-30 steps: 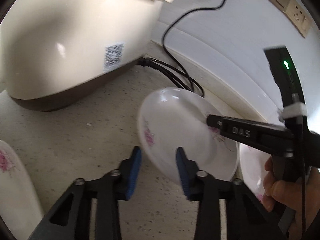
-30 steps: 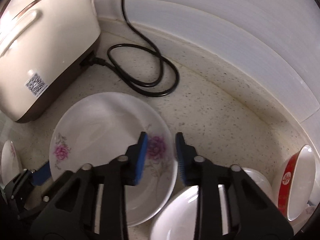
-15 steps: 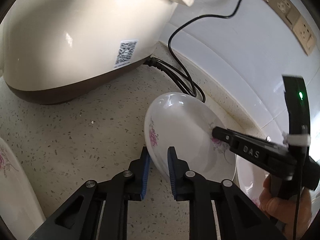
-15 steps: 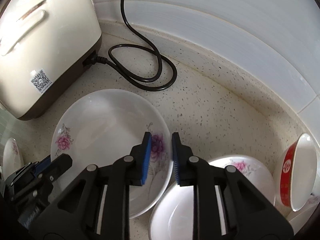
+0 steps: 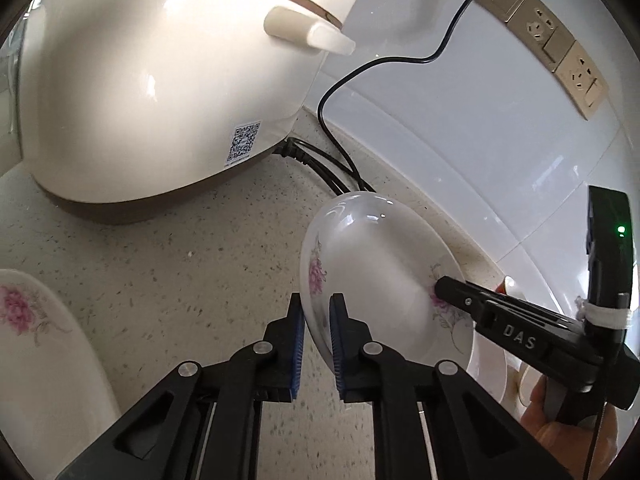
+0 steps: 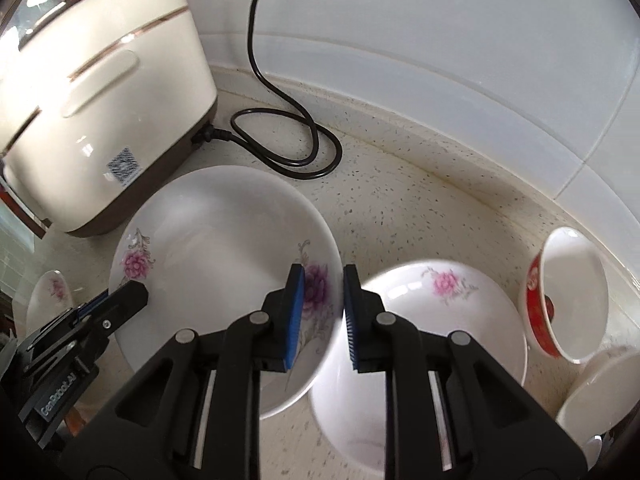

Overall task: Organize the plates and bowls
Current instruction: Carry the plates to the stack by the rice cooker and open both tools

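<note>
Your right tongs (image 5: 448, 292) carry "DAS" in raised letters along the arm. Your left tongs (image 6: 132, 300) read "GenRobot.AI" on the body. The rice cooker (image 5: 168, 92) bears a QR code sticker (image 5: 244, 142), print below it too small to read. The red bowl (image 6: 538, 308) shows a white mark, unreadable.

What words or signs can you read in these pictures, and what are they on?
"DAS": on the right gripper, along its black finger.
"GenRobot.AI": on the left gripper, on its black body.
QR code sticker: on the rice cooker; the small print under it is too small to read.
White mark on the red bowl: too blurred to read.
Flowered plate: pictures only, no words.
</note>
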The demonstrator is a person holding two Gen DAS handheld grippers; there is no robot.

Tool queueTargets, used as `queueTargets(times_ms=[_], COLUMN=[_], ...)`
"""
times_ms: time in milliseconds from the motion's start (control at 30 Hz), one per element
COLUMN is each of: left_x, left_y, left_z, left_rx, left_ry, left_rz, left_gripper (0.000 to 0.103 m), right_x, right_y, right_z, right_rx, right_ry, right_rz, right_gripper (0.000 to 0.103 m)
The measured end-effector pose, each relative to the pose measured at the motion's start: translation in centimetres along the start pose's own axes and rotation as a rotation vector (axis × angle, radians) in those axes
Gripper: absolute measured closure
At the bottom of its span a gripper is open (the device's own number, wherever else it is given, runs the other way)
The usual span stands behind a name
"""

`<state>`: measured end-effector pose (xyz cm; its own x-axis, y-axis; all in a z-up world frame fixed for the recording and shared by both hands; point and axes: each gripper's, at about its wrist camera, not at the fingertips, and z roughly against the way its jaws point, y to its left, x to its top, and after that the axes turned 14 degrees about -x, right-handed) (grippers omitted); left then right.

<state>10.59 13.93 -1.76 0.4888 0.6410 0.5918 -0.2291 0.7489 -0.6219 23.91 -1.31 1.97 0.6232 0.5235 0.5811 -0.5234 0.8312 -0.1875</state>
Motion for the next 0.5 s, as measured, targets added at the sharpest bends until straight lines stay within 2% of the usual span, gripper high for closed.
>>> queueTargets(times_ms=[267, 500], left_x=[-1.0, -2.1], left_y=[1.0, 2.8], left_z=[3.3, 7.0], left_rx=[0.013, 0.047], left_ry=[-0.019, -0.054], left_rz=[0.021, 0.033], left_gripper=[0.091, 0.091], right_x=[-1.7, -3.5], right_y=[1.6, 4.9], right_z=[3.1, 4.7], right_rx=[0.043, 0.101], right_ry=[-0.024, -0.028], right_rz=[-0.003, 0.008], right_gripper=[0.08, 0.08])
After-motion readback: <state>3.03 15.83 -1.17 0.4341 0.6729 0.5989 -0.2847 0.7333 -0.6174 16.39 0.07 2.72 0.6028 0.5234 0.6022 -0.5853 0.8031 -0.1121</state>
